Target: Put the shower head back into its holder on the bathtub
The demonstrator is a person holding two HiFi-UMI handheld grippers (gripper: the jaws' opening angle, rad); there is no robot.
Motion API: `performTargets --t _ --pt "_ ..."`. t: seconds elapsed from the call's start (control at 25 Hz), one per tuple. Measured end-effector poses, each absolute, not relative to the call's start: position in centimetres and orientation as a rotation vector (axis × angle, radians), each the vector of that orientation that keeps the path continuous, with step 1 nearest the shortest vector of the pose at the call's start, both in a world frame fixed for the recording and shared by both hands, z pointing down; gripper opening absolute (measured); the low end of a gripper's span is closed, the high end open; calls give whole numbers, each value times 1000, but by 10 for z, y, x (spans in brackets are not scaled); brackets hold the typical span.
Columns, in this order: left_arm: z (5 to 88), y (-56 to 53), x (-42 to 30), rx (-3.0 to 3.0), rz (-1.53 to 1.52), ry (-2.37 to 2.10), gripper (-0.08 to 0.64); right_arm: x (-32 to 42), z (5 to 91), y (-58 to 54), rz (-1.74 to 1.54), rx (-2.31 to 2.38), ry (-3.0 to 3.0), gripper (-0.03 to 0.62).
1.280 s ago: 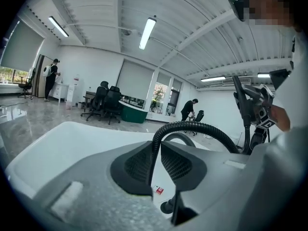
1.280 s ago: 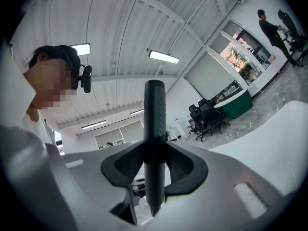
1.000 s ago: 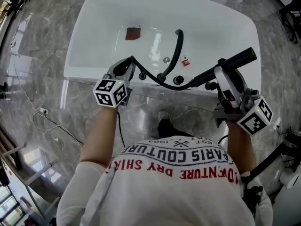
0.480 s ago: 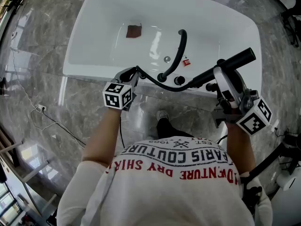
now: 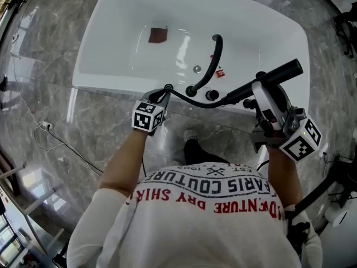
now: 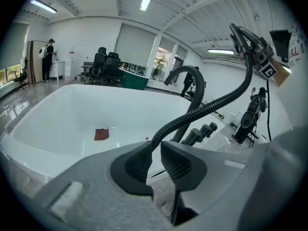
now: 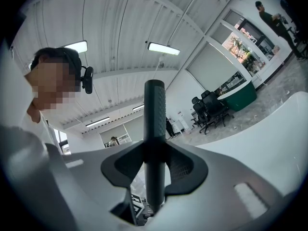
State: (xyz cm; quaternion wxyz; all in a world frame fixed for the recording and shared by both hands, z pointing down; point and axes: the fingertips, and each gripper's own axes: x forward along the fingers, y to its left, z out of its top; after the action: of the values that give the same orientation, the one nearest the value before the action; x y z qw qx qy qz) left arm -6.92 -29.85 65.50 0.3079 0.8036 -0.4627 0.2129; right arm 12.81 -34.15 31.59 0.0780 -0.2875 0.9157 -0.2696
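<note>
The black shower head [image 5: 271,77] is a straight rod, and my right gripper [image 5: 260,88] is shut on its handle [image 7: 155,124] above the right end of the white bathtub's rim [image 5: 106,85]. Its ribbed black hose [image 5: 195,101] sags leftward to my left gripper [image 5: 165,91], which is shut on the hose [image 6: 202,110] close above the rim. The left gripper [image 6: 155,153] sits just left of the black knobs [image 5: 211,95] and the curved black spout [image 5: 215,54]. I cannot pick out the holder itself.
A brown rag [image 5: 157,35] and a small red item [image 5: 220,73] lie inside the tub. On the marble floor to the left runs a cable with a socket [image 5: 44,128]. Office chairs [image 6: 107,61] and a person [image 6: 47,57] stand far behind.
My left gripper has come down and to the right with the hose, ending low at the tub rim. The right gripper and the shower head have stayed put.
</note>
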Motion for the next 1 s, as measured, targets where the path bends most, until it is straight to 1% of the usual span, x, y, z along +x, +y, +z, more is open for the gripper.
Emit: performTargets --t 0.12,0.16,0.2,0.4,0.6,1.0 --pt "663 -292 -66 2119 589 -1213 58 126 316 -342 -815 -853 2739 138" --pt "664 -292 -66 2115 593 -1218 47 125 316 -343 -817 -851 2740 138" --pt "666 -291 -66 2111 600 -1222 2 123 317 -343 -815 -852 2744 138" --pt "667 -285 -59 2126 648 -1206 2 118 321 -342 -806 -842 2774 138" --pt "651 -275 -56 2135 596 -1209 2 105 321 -339 -791 -809 2809 138" --pt "568 -255 -78 2180 328 -1271 0 50 334 -339 -679 -762 2936 138"
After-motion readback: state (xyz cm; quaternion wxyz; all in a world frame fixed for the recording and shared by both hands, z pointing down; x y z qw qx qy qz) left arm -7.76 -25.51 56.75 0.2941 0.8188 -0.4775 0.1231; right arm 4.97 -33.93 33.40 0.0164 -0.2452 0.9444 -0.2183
